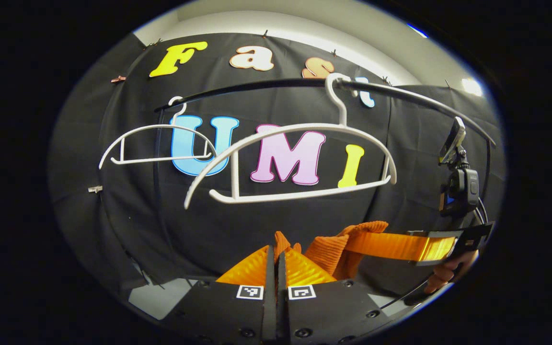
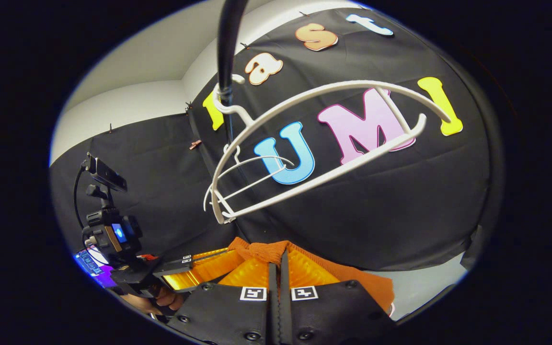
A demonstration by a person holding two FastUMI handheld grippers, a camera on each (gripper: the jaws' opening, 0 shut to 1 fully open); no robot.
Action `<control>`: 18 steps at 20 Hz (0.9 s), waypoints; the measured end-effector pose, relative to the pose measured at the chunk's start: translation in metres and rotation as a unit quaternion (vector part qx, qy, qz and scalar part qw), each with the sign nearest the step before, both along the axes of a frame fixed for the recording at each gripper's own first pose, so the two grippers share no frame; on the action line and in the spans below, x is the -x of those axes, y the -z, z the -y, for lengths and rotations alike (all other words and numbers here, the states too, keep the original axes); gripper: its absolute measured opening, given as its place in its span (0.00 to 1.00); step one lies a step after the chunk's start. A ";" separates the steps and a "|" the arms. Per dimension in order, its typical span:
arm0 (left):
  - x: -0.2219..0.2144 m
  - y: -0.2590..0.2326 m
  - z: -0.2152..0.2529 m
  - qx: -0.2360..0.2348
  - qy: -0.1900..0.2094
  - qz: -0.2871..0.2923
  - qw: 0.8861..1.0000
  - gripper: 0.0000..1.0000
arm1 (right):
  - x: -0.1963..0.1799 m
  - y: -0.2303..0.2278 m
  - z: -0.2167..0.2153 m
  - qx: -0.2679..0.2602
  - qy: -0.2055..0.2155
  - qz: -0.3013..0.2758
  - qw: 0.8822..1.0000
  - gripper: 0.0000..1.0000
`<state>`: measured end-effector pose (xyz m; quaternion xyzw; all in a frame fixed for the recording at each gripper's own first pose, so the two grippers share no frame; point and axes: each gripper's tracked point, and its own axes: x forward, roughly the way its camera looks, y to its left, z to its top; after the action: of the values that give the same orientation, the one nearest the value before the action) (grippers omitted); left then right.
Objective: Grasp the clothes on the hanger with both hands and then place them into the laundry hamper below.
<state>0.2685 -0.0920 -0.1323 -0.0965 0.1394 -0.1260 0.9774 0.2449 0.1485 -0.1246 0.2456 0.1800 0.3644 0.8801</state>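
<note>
An orange knit garment point(image 1: 328, 251) hangs bunched below the bare white hanger point(image 1: 300, 194), off it and stretched between both grippers. My left gripper point(image 1: 276, 251) is shut on one bunch of it at the bottom of the left gripper view. My right gripper point(image 1: 352, 247) comes in from the right, held by a hand point(image 1: 448, 273), and pinches the other bunch. In the right gripper view the right gripper point(image 2: 278, 256) is clamped on the orange garment point(image 2: 372, 287), with the left gripper point(image 2: 223, 256) close on its left, under the tilted white hanger point(image 2: 314, 179).
A second bare white hanger point(image 1: 161, 159) hangs farther left on the black rail point(image 1: 257, 86). The rail point(image 2: 225, 48) runs overhead in the right gripper view. Black cloth walls stand behind, and a pale floor patch point(image 2: 424, 282) shows low on the right.
</note>
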 end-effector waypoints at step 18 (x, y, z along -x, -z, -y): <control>0.004 0.265 0.024 -0.048 -0.014 -0.236 0.970 0.05 | 0.015 0.269 0.017 0.269 0.010 -0.167 0.948 0.05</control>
<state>0.2647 -0.1161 -0.3975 -0.0782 0.3707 -0.0793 0.9221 0.2294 0.1315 -0.3935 0.0585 0.4134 0.2476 0.8743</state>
